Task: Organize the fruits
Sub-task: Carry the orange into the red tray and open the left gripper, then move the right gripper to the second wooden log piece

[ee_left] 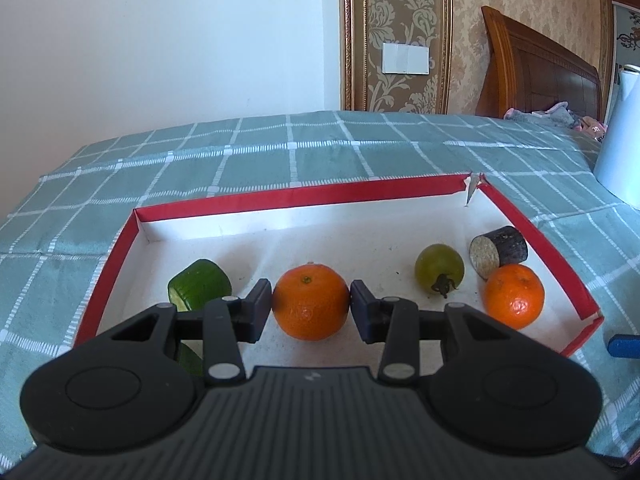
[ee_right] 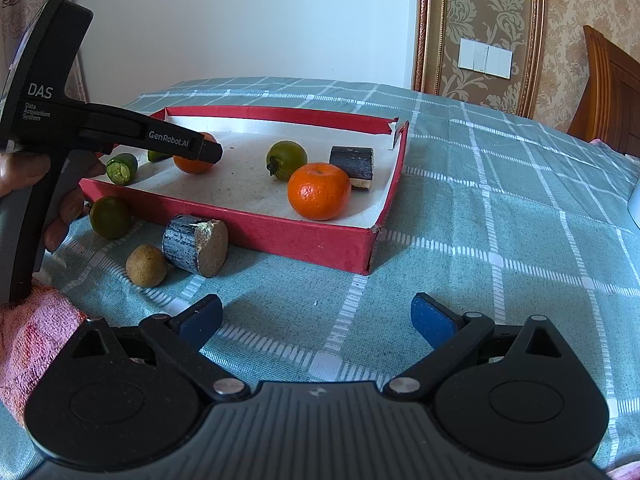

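Pinching a mandarin (ee_left: 311, 301) at centre frame inside the red tray (ee_left: 256, 199), the left tongs (ee_left: 311, 300) grip only its rounded sides; I judge it could roll against the cucumber piece (ee_left: 200, 288) on release. Right tongs (ee_right: 316, 318) hang spread, empty, over the bed (ee_right: 500, 208).

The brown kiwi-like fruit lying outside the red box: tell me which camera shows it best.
The right wrist view. There the brown fruit lies unobstructed on the checked cloth, beside a dark cut cylinder piece, in front of the red box. The left wrist view does not show it at all.
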`<state>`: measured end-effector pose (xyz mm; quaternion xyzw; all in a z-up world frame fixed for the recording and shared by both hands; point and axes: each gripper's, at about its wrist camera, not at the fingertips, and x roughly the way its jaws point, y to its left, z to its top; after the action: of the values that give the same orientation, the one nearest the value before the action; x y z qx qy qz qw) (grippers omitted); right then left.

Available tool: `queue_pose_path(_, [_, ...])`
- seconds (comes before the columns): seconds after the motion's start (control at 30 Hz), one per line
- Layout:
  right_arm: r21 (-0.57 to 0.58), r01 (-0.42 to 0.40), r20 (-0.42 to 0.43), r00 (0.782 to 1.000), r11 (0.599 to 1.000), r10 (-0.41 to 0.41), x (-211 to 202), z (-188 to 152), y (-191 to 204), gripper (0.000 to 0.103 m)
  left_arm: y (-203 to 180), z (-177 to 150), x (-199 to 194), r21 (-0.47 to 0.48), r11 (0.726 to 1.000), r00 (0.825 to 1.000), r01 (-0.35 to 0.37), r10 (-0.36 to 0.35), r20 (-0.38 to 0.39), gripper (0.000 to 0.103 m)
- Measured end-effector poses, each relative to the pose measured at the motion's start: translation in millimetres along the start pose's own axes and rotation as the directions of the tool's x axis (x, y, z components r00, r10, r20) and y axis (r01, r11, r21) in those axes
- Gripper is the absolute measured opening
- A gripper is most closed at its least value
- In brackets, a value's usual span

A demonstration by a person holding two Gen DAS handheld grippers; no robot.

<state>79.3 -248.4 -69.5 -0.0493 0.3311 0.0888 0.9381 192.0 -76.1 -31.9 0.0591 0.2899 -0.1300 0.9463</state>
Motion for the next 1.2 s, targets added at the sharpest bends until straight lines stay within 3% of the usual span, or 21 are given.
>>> queue_pose_path(0.3, [0.000, 0.000, 0.000, 1.000, 1.000, 0.000, 0, 0, 0, 0.102, -3, 0, -1, 0.027, 1.000, 1.000, -0.008, 0.008, -0.009, 0.041])
queue_pose_path(0.43, [0.000, 0.000, 0.000, 1.000, 1.000, 0.000, 0, 0, 0, 0.102, -5, -4, -11, 0.059, 0.998, 0.999, -0.036, 0.035, 0.010, 0.064])
queue_pose_path(0.67, [0.000, -0.001, 0.000, 1.000, 1.000, 0.001, 0, 0, 0, 0.102, -2, -10, -65, 0.078, 0.992, 0.986, -0.094, 0.082, 0.148, 0.086])
queue_pose_path(0.83, [-0.005, -0.007, -0.005, 1.000, 1.000, 0.007, 1, 0, 1, 0.103, 6, -33, -110, 0.036, 0.997, 0.978, -0.069, 0.060, 0.200, 0.103])
queue_pose_path(1.03, [-0.017, -0.015, -0.017, 1.000, 1.000, 0.015, 1, 1, 0, 0.103, 24, -72, -127, -0.039, 0.999, 0.988, -0.032, 0.037, 0.151, 0.103])
queue_pose_path(1.2, [-0.020, -0.024, -0.026, 0.999, 1.000, 0.024, 1, 2, -2, 0.103, 38, -94, -124, -0.046, 0.997, 0.991, -0.068, 0.073, 0.109, 0.103])
